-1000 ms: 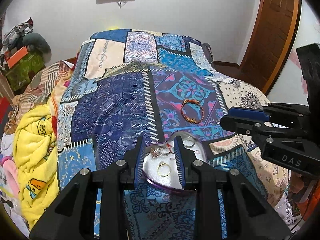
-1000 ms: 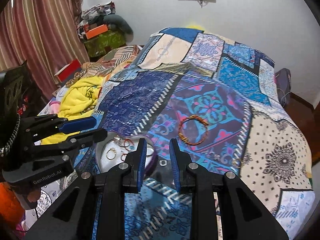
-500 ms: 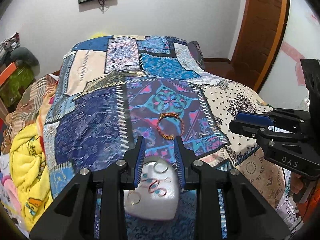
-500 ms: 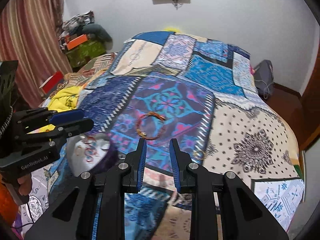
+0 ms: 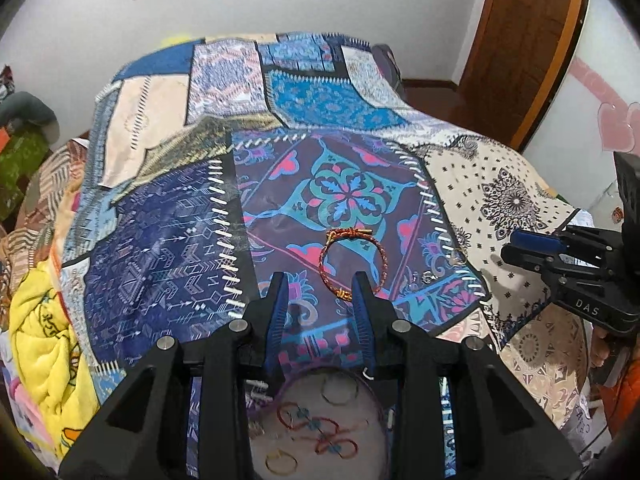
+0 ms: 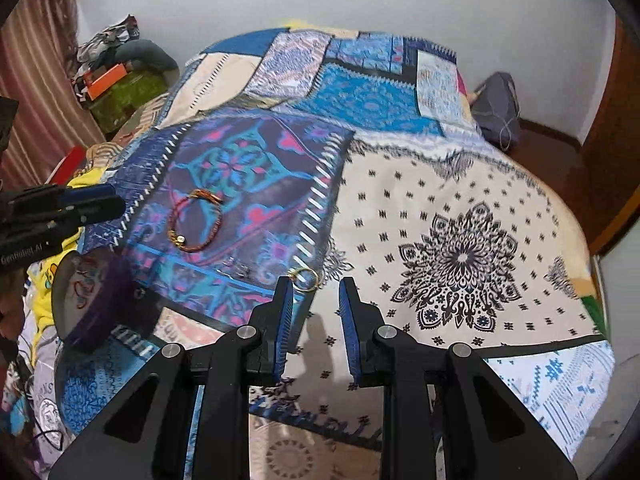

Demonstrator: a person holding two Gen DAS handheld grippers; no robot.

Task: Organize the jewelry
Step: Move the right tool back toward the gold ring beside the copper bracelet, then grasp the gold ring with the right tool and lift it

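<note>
A red and gold braided bangle (image 5: 353, 261) lies on the patchwork bedspread, just beyond my open, empty left gripper (image 5: 320, 280); it also shows in the right wrist view (image 6: 195, 220). A heart-shaped dish with a purple rim (image 5: 374, 400) holds several rings and sits under the left gripper; the right wrist view shows it at the left (image 6: 100, 304). A gold ring (image 6: 307, 278) lies on the bedspread just ahead of my open, empty right gripper (image 6: 314, 284). Small silver pieces (image 6: 237, 266) lie between bangle and ring.
The bed fills both views. A yellow blanket (image 5: 44, 344) is bunched at the left edge. Boxes and clothes (image 6: 120, 80) are piled by the curtain. A wooden door (image 5: 528, 40) stands at the right, and a dark bag (image 6: 496, 108) lies on the floor.
Both grippers have swung to the right across the bed. The dish has slid from ahead of the left gripper to beneath it. The gold ring has come into view at the right gripper's tips.
</note>
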